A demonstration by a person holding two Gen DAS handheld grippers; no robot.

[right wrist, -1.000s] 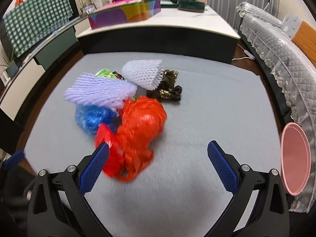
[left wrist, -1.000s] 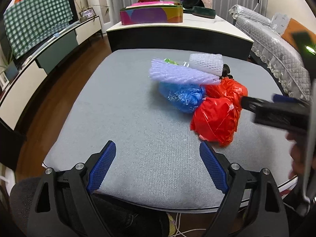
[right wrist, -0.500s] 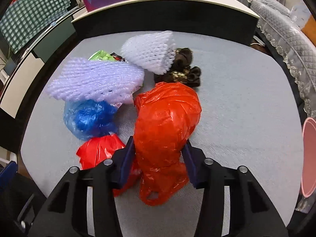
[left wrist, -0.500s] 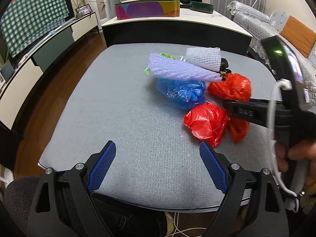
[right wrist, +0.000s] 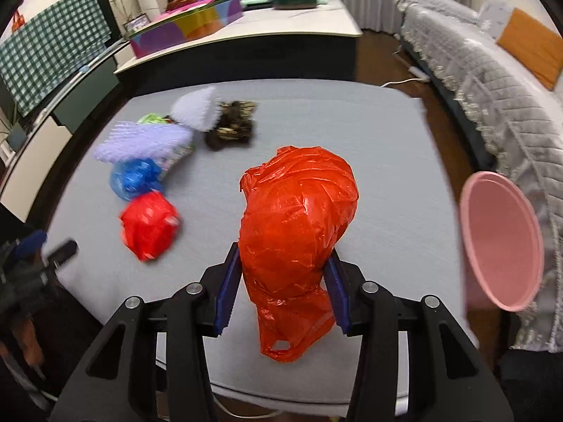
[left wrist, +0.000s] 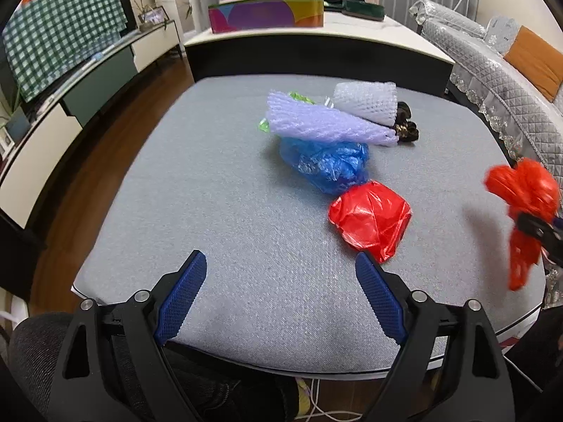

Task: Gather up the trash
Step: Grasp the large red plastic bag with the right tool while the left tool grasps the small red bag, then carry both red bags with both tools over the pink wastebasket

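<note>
My right gripper (right wrist: pixel 283 293) is shut on an orange-red plastic bag (right wrist: pixel 297 225) and holds it above the grey table; the bag also shows at the right edge of the left wrist view (left wrist: pixel 524 207). My left gripper (left wrist: pixel 281 292) is open and empty over the table's near edge. On the table lie a red bag (left wrist: pixel 371 218), a blue bag (left wrist: pixel 325 163), a lilac foam net (left wrist: pixel 316 126), a white foam net (left wrist: pixel 366 102), a green wrapper (left wrist: pixel 297 98) and a dark crumpled piece (left wrist: pixel 406 130).
A pink bin (right wrist: pixel 499 242) stands off the table's right side, by a grey covered sofa (right wrist: pixel 492 88). A white-topped counter (left wrist: pixel 316 35) with a colourful box (left wrist: pixel 265 16) stands behind the grey table (left wrist: pixel 211 176). A low cabinet (left wrist: pixel 70 81) runs along the left.
My right gripper has lifted the orange-red bag off the pile and carried it right, toward the pink bin. The red bag stays on the table. The left gripper has barely moved.
</note>
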